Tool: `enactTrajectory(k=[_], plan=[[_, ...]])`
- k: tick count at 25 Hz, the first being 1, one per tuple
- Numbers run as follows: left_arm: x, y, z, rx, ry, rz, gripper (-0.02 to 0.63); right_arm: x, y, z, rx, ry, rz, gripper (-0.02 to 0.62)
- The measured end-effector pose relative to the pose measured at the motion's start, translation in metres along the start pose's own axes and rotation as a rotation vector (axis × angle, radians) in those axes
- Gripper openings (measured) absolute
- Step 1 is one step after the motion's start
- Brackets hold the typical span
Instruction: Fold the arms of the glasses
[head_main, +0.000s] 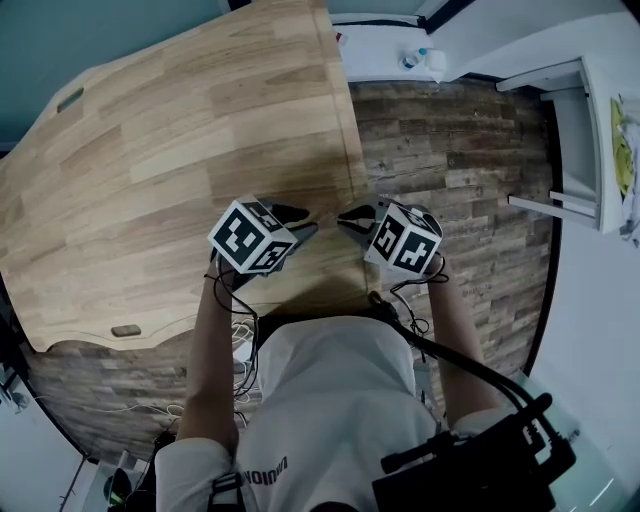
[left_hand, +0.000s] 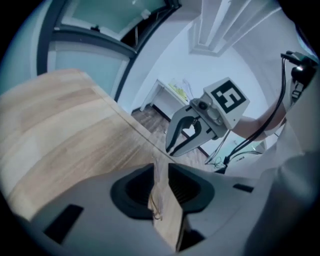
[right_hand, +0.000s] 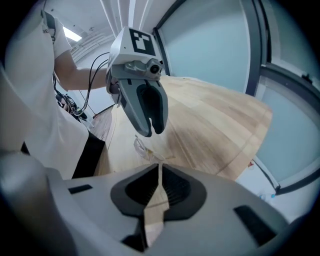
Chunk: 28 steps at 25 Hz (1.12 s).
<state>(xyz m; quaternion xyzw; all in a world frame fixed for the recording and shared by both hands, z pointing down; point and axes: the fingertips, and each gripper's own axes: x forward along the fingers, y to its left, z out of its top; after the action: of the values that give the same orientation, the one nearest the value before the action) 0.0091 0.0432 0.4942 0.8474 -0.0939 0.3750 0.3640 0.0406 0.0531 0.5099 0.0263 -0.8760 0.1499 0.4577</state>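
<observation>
**Two claws meet at the glasses**

From the head view, both of the person's arms are bent and tucked in close. The left claw (head_main: 302, 222) and the right claw (head_main: 350, 216) tip downward, noses almost together, over the near edge of the pale, stripy wooden tabletop (head_main: 170, 150).

In the left gripper view, its smooth grey jaws stand a little apart. A thin, see-through bit of the glasses (left_hand: 158, 179) is between them.

In the right gripper view, its jaws are pinched on a thin arm of the glasses. The clear frame is just under the left claw's tips.
</observation>
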Motion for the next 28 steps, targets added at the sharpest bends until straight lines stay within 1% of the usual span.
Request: enactTrajectory(k=[2, 3, 6, 9, 11, 14, 17, 21, 25, 28], plan=[[-0.017, 0.005, 0.014, -0.004, -0.123, 0.091, 0.045, -0.011, -0.005, 0.010, -0.002, -0.045, -0.042, 0.040], [-0.026, 0.007, 0.019, -0.009, -0.177, 0.140, 0.031, -0.017, -0.007, 0.015, -0.005, -0.070, -0.067, 0.038], [-0.053, 0.011, 0.029, -0.019, -0.314, 0.296, 0.015, -0.035, -0.013, 0.033, -0.022, -0.144, -0.154, 0.031], [-0.078, 0.010, 0.035, -0.026, -0.446, 0.431, 0.014, -0.049, -0.016, 0.047, -0.028, -0.219, -0.236, 0.021], [-0.093, 0.007, 0.038, -0.019, -0.516, 0.525, 0.014, -0.060, -0.020, 0.058, -0.022, -0.275, -0.295, 0.021], [-0.112, -0.001, 0.041, 0.002, -0.594, 0.648, 0.014, -0.079, -0.023, 0.076, -0.022, -0.363, -0.378, 0.020], [-0.130, -0.014, 0.045, 0.005, -0.672, 0.725, 0.014, -0.099, -0.020, 0.095, -0.037, -0.450, -0.444, 0.020], [-0.153, -0.028, 0.052, 0.010, -0.758, 0.791, 0.014, -0.125, -0.016, 0.123, -0.065, -0.551, -0.508, 0.020], [-0.180, -0.040, 0.055, 0.061, -0.809, 0.856, 0.014, -0.144, -0.008, 0.145, -0.095, -0.610, -0.557, 0.020], [-0.192, -0.043, 0.064, 0.095, -0.819, 0.868, 0.014, -0.154, -0.012, 0.153, -0.092, -0.635, -0.579, 0.020]])
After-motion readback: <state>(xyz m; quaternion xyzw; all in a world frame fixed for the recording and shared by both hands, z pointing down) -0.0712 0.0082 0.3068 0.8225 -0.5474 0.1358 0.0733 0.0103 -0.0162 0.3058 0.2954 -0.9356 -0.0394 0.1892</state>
